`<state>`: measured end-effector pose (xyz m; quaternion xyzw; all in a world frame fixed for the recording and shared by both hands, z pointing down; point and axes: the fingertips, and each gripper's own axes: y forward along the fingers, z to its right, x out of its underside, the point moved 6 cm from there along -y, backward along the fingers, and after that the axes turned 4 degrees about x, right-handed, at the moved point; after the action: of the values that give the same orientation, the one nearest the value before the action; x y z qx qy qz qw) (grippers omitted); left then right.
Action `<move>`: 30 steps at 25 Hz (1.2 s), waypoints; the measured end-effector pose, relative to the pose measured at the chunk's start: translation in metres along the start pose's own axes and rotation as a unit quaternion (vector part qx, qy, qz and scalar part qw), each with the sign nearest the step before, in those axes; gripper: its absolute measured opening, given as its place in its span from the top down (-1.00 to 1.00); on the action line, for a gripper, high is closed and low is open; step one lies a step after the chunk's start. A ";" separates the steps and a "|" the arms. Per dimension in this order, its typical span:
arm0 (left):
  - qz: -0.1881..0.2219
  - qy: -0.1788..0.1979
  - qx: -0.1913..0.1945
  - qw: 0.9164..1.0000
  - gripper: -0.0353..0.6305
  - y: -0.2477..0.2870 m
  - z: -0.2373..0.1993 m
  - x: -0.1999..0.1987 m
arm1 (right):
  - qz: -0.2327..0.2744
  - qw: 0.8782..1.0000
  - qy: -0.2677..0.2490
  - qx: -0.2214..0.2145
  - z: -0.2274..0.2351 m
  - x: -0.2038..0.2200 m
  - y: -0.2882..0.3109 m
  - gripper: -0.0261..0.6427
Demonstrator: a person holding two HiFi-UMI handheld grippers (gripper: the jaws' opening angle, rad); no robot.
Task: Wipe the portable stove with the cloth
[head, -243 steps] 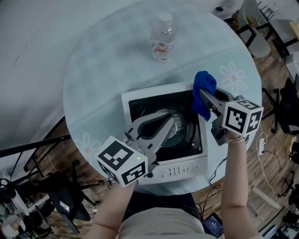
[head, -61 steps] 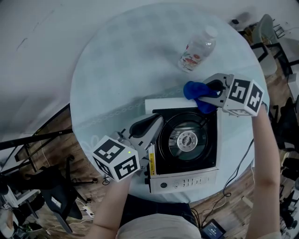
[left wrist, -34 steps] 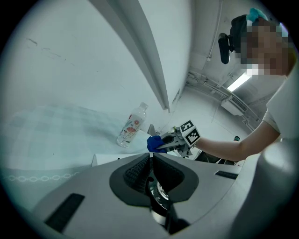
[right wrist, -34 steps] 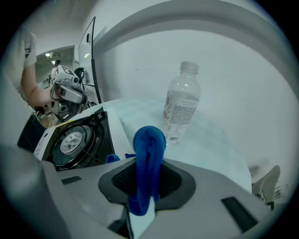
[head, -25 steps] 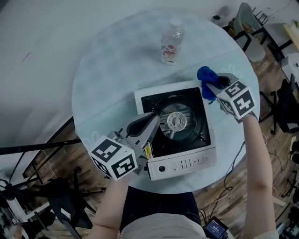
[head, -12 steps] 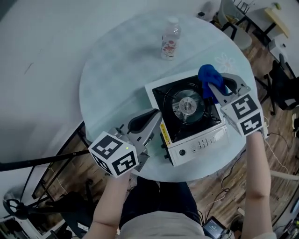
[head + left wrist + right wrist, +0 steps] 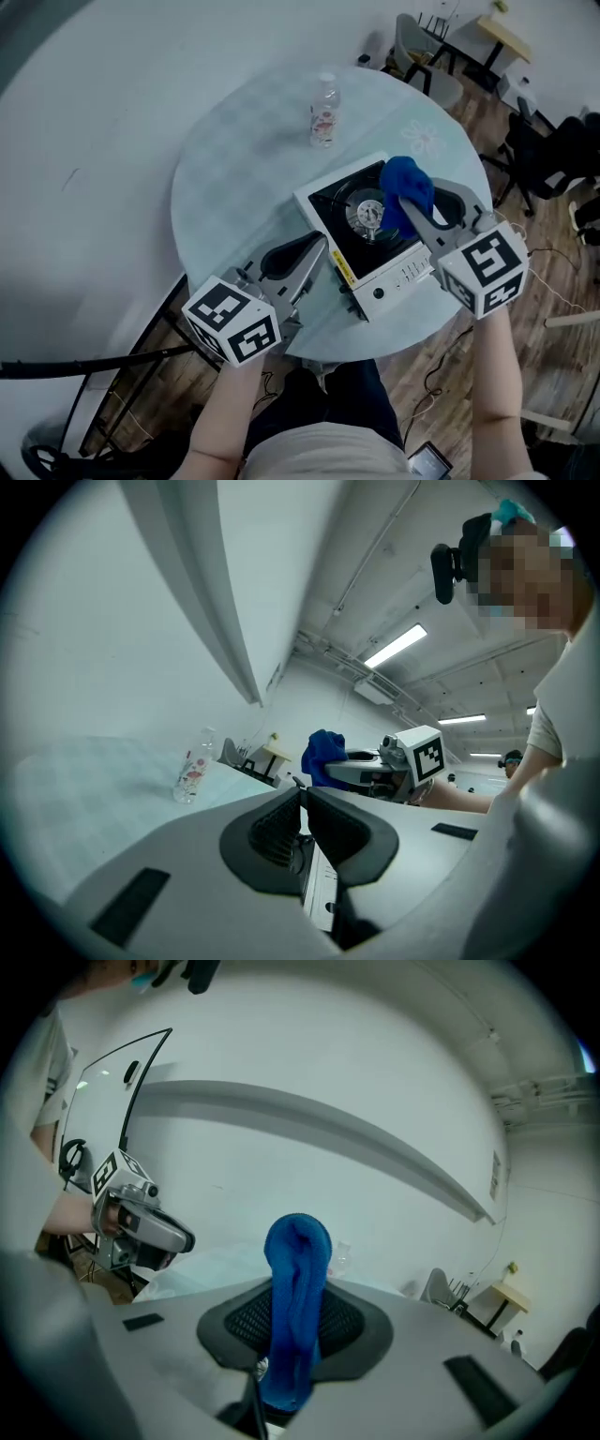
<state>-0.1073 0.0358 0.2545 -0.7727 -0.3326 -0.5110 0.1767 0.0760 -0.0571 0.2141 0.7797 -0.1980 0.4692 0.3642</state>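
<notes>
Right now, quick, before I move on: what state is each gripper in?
Left gripper: shut, holding nothing.
Right gripper: shut on the blue cloth.

Print on the bottle and stove is illegible.

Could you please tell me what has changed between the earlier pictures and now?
The right gripper, shut on the blue cloth, has carried it from the far right corner of the stove in over its top, beside the burner. The left gripper has withdrawn from above the burner to the stove's left, jaws together, empty. The bottle stands as before.
</notes>
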 end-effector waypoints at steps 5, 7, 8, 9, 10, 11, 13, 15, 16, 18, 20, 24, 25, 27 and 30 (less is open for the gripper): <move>0.011 0.015 0.045 0.999 0.81 -0.010 0.024 -0.013 | 0.013 0.999 0.026 0.022 -0.031 -0.010 -0.032 0.64; 0.012 0.021 0.058 0.998 0.81 -0.012 0.034 -0.015 | 0.014 0.999 0.033 0.020 -0.042 -0.010 -0.043 0.64; 0.014 0.025 0.062 0.998 0.81 -0.013 0.037 -0.016 | 0.014 0.999 0.036 0.020 -0.046 -0.009 -0.047 0.64; 0.016 0.030 0.064 0.997 0.81 -0.014 0.041 -0.016 | 0.015 0.999 0.042 0.019 -0.050 -0.008 -0.051 0.64; 0.019 0.036 0.064 0.997 0.82 -0.016 0.044 -0.016 | 0.017 0.998 0.054 0.014 -0.054 -0.008 -0.056 0.64; 0.020 0.042 0.063 0.997 0.83 -0.017 0.048 -0.015 | 0.020 0.997 0.068 0.009 -0.057 -0.007 -0.061 0.64; 0.020 0.048 0.062 0.997 0.84 -0.018 0.054 -0.014 | 0.019 0.996 0.086 0.007 -0.063 -0.007 -0.072 0.64; 0.022 0.045 0.065 0.997 0.84 -0.018 0.060 -0.013 | 0.021 0.995 0.093 0.013 -0.067 -0.007 -0.083 0.64; 0.023 0.040 0.066 0.997 0.84 -0.018 0.063 -0.012 | 0.024 0.995 0.099 0.014 -0.070 -0.007 -0.088 0.64; 0.025 0.033 0.066 0.997 0.84 -0.019 0.068 -0.010 | 0.033 0.993 0.113 0.013 -0.073 -0.007 -0.096 0.64; 0.025 0.031 0.066 0.997 0.84 -0.018 0.073 -0.009 | 0.044 0.991 0.126 0.012 -0.074 -0.007 -0.103 0.64; 0.026 0.029 0.066 0.997 0.84 -0.016 0.086 -0.004 | 0.057 0.988 0.143 -0.002 -0.075 -0.004 -0.114 0.64; 0.027 0.027 0.065 0.997 0.84 -0.015 0.089 -0.003 | 0.057 0.988 0.143 -0.006 -0.075 -0.003 -0.115 0.64; 0.028 0.023 0.061 0.997 0.84 -0.012 0.091 -0.001 | 0.056 0.988 0.143 -0.011 -0.074 0.000 -0.116 0.64; 0.023 0.022 0.060 0.998 0.84 -0.008 0.094 0.004 | 0.054 0.987 0.150 -0.016 -0.073 0.006 -0.118 0.64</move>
<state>-0.0484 0.1000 0.2182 -0.7566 -0.3405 -0.5030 0.2419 0.1125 0.0759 0.1959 0.6827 -0.1907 0.5967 0.3762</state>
